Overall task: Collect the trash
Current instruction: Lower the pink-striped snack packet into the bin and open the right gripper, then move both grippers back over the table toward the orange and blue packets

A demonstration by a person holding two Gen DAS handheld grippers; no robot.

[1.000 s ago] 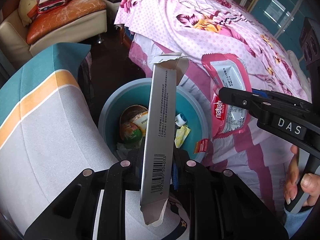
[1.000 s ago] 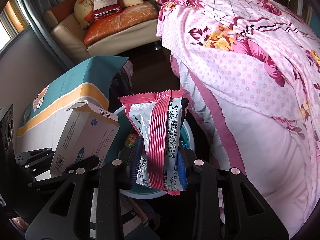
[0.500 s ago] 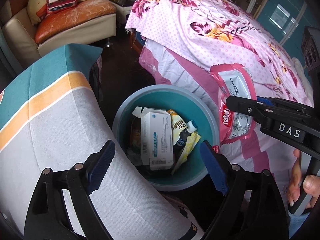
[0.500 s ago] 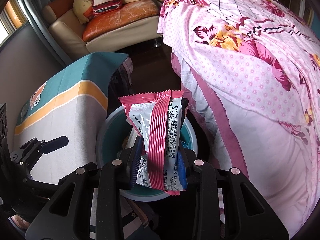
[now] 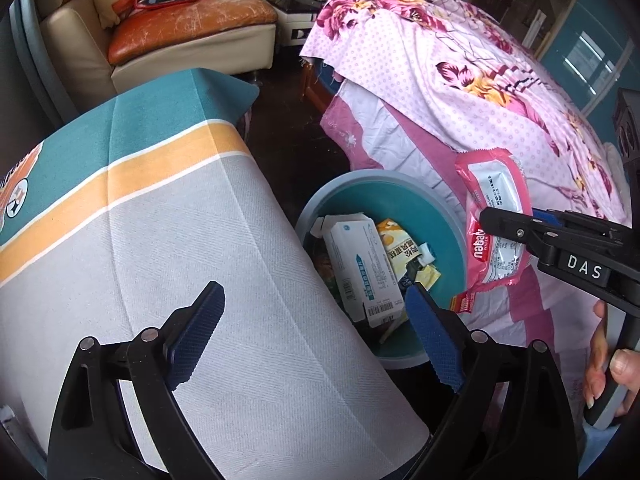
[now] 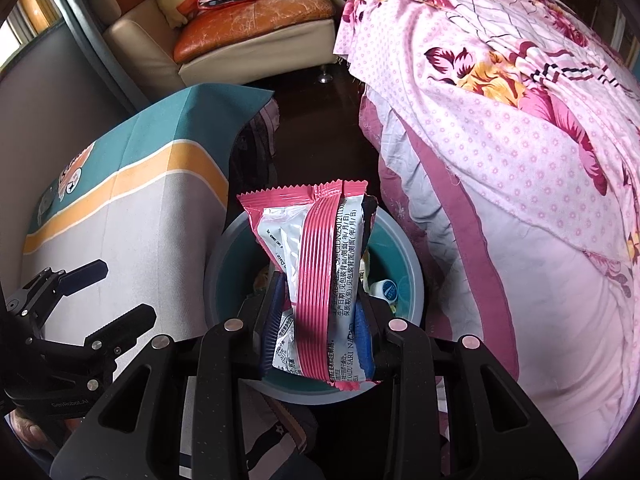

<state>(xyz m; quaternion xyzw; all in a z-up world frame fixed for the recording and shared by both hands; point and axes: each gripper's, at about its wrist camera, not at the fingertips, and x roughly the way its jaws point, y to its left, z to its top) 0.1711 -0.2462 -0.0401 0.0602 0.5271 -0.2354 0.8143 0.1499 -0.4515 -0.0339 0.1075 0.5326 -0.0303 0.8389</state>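
Note:
A round teal bin [image 5: 360,176] stands on the floor between a table and a bed, with several wrappers inside. A white carton [image 5: 360,268] lies on top of them. My left gripper [image 5: 314,292] hangs over the table's edge beside the bin, its jaws opening wide with nothing between them. It also shows at the left of the right wrist view, left gripper [image 6: 124,292]. My right gripper [image 6: 320,292] is shut on a pink and silver wafer wrapper [image 6: 312,240], held upright above the bin [image 6: 416,276]. From the left wrist, the wrapper [image 5: 492,184] hangs over the bin's right rim.
A table under a teal, orange and grey cloth [image 5: 160,240] crowds the bin's left side. A bed with a pink floral quilt [image 5: 460,80] crowds its right. A cream sofa with an orange cushion [image 5: 188,12] stands at the back. A person's hand [image 5: 604,360] grips the right handle.
My left gripper opened and the white carton dropped into the bin. That gripper then slid left over the tablecloth. The right gripper shifted slightly, still holding the wrapper.

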